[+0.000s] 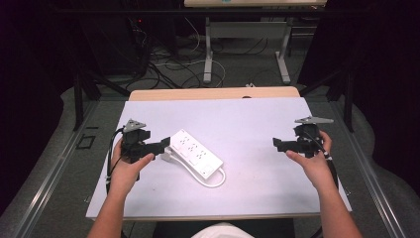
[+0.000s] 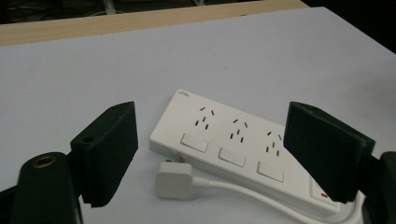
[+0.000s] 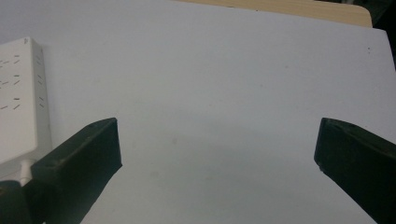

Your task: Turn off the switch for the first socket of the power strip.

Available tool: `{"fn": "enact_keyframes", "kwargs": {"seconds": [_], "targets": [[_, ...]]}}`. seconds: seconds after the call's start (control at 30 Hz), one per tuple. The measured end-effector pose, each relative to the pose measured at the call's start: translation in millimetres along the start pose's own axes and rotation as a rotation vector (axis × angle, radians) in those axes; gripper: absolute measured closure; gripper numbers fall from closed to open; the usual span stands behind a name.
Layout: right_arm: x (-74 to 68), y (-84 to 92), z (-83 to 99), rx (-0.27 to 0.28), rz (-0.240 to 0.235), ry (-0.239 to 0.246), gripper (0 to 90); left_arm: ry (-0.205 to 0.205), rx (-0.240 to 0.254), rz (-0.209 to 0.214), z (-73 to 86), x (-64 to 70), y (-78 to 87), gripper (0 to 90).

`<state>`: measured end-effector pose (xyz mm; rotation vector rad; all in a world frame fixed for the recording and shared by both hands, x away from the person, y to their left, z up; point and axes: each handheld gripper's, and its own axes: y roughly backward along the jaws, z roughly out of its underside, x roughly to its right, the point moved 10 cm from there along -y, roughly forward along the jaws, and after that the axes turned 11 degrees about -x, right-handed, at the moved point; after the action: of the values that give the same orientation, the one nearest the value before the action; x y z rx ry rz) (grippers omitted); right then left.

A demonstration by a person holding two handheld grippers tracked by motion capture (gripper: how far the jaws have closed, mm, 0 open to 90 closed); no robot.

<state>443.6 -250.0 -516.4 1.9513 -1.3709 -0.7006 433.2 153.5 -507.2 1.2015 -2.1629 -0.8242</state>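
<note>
We see the left gripper (image 1: 159, 145) held level just left of the power strip (image 1: 196, 152), jaws apart with nothing between them. The right gripper (image 1: 279, 145) hovers well to its right, jaws wide apart over bare table (image 1: 257, 124). The strip's 3 sockets face up, its plug (image 2: 173, 179) lying beside it.

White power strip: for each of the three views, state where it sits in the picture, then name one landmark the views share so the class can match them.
High view: the white power strip lies left of centre, angled, beside the left gripper.
Left gripper view: lower centre, between the open jaws, behind its plug.
Right gripper view: at the left edge.
Shared landmark: the table's wooden far edge.
</note>
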Motion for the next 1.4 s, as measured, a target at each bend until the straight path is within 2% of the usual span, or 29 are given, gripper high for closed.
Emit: {"fn": "enact_keyframes", "kwargs": {"seconds": [0.07, 0.13, 0.23, 0.27, 0.37, 0.4, 0.57, 0.6, 0.73, 0.83, 0.9, 1.0, 1.3, 1.4], "targets": [[-1.7, -0.5, 0.0, -0.007, -0.004, -0.002, 0.3, -0.002, 0.011, -0.001, -2.9, 1.8, -2.9, 24.1], [-2.7, -1.9, -0.6, -0.008, -0.001, 0.005, 0.7, -0.008, 0.002, 0.002, -4.0, 3.3, -4.5, 24.2], [-5.6, -3.7, -1.4, -0.01, -0.003, 0.011, 1.1, -0.007, 0.017, -0.009, -7.6, 4.8, -9.6, 24.7], [-7.2, -4.0, -1.6, -0.012, -0.005, 0.001, 1.1, -0.016, 0.01, -0.007, -7.8, 4.6, -10.5, 24.8], [-8.6, -4.6, -2.6, -0.007, -0.005, 0.014, 1.1, -0.017, -0.001, 0.004, -8.8, 6.4, -14.3, 26.2], [-8.5, -4.6, -2.6, -0.006, -0.003, 0.015, 1.1, -0.013, 0.014, -0.002, -10.5, 6.8, -16.9, 26.9], [-7.9, -6.0, -1.7, -0.004, -0.001, 0.01, 1.3, -0.029, -0.017, 0.009, -10.7, 9.0, -25.1, 28.1], [-8.4, -6.5, -1.7, -0.002, -0.005, 0.01, 1.4, -0.02, -0.006, 0.004, -11.7, 9.8, -27.7, 28.2], [-8.8, -6.5, -1.5, 0.002, -0.004, 0.018, 1.7, -0.029, -0.032, 0.028, -8.9, 15.8, -36.2, 31.4], [-9.1, -6.5, -1.6, 0.004, -0.003, 0.018, 1.9, -0.021, -0.053, 0.047, -5.4, 20.1, -42.9, 34.0], [-9.5, -6.6, -1.4, 0.004, -0.004, 0.018, 2.0, -0.033, -0.064, 0.049, -3.5, 21.1, -46.3, 35.5], [-10.8, -7.0, -0.9, 0.002, -0.008, 0.019, 2.1, -0.027, -0.075, 0.057, -1.2, 24.5, -50.9, 38.2], [-13.2, -9.0, 0.9, 0.0, -0.015, 0.019, 2.3, -0.047, -0.145, 0.056, 9.5, 31.2, -62.3, 49.3], [-12.9, -9.9, 0.6, 0.005, -0.015, 0.021, 2.6, -0.038, -0.155, 0.065, 11.3, 33.9, -65.1, 52.4]]}}
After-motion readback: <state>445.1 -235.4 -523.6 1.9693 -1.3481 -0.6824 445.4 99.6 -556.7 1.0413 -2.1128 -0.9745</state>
